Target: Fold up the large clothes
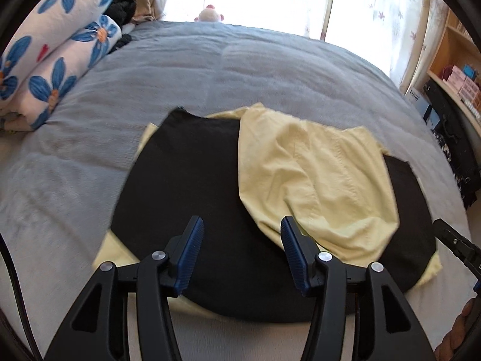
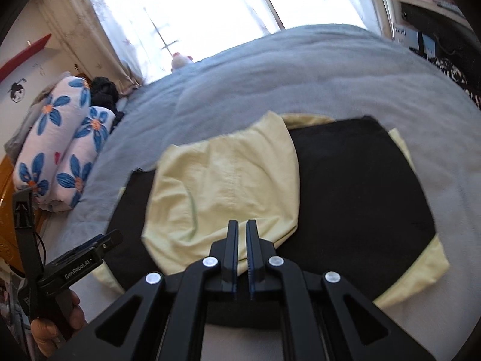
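We count one garment [image 1: 210, 180], black across the front with pale yellow sleeves and edges, lying flat in the middle of the grey bed cover [image 1: 210, 69]; one yellow sleeve [image 1: 315, 174] is folded inward over the black front. We count two grippers. Our left gripper [image 1: 242, 255] hangs above the near part of the garment with its jaws spread wide and nothing between them. Our right gripper [image 2: 242, 252] sits over the near hem of the folded sleeve with its jaws drawn almost together, only a thin slit left; we cannot tell whether any cloth is caught in it. Two rolled quilts with blue flowers [image 1: 51, 60] lie at the far left of the bed, with a dark bundle [image 1: 123, 6] behind them. One small plush toy [image 1: 210, 14] peeks over the far edge of the bed against the bright window, too washed out to make out. Shelves with boxes [image 1: 460, 72] stand to the right, cut off by the lens rim. Both views are blurred along the garment's edges.
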Tool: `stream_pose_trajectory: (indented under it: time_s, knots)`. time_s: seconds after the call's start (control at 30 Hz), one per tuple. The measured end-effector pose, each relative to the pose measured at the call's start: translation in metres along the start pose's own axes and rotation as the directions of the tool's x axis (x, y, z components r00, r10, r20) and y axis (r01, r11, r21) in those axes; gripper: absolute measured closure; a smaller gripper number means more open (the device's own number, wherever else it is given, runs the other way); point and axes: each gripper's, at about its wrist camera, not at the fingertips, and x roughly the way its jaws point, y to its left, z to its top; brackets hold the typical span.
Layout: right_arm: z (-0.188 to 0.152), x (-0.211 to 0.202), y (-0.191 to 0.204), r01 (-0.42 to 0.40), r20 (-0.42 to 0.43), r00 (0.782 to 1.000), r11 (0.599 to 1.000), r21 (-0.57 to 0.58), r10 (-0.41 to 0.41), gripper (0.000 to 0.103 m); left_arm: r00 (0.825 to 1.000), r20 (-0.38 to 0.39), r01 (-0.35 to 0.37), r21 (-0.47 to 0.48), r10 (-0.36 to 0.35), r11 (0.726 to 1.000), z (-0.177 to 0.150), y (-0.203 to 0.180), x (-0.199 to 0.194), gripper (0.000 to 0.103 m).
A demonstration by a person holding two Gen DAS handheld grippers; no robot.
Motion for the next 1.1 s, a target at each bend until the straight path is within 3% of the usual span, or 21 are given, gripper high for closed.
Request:
stream_pose_trajectory:
  time_s: [0.07,0.13,0.2,0.57,0.77,0.93,1.1]
  knots:
    - [-0.001,-0.022,0.008,-0.016,0.028,0.999,1.0,-0.008,0.016,0.093,1.0,0.023,0.002,0.001,-0.002,1.0,-0.004,0.001,-0.023,0.048]
    - [-0.003,-0.048,0.016,-0.021,0.067,0.997,1.0,-0.02,0.022,0.079,0.999,0.047,-0.005,0.008,0.005,1.0,-0.01,0.002,-0.046,0.042]
    - [-0.006,-0.07,0.023,-0.022,0.102,0.994,0.999,-0.035,0.025,0.072,0.997,0.075,-0.012,0.011,0.012,1.0,-0.017,0.002,-0.067,0.04]
    - [-0.043,-0.163,0.046,-0.012,0.189,0.981,0.994,-0.11,0.033,0.072,0.99,0.138,-0.01,0.038,0.005,0.999,-0.062,0.009,-0.153,0.039]
    - [-0.061,-0.21,0.059,0.067,0.259,0.966,0.975,-0.213,-0.009,0.072,0.987,0.159,-0.007,0.056,-0.002,0.998,-0.083,0.013,-0.18,0.036]
    - [-0.077,-0.232,0.064,0.131,0.339,0.94,0.96,-0.246,-0.041,0.043,0.987,0.161,-0.006,0.061,-0.004,0.998,-0.095,0.016,-0.186,0.033]
    - [-0.092,-0.221,0.068,0.21,0.368,0.925,0.935,-0.284,-0.096,0.043,0.99,0.139,-0.011,0.06,0.002,0.998,-0.106,0.018,-0.183,0.032]
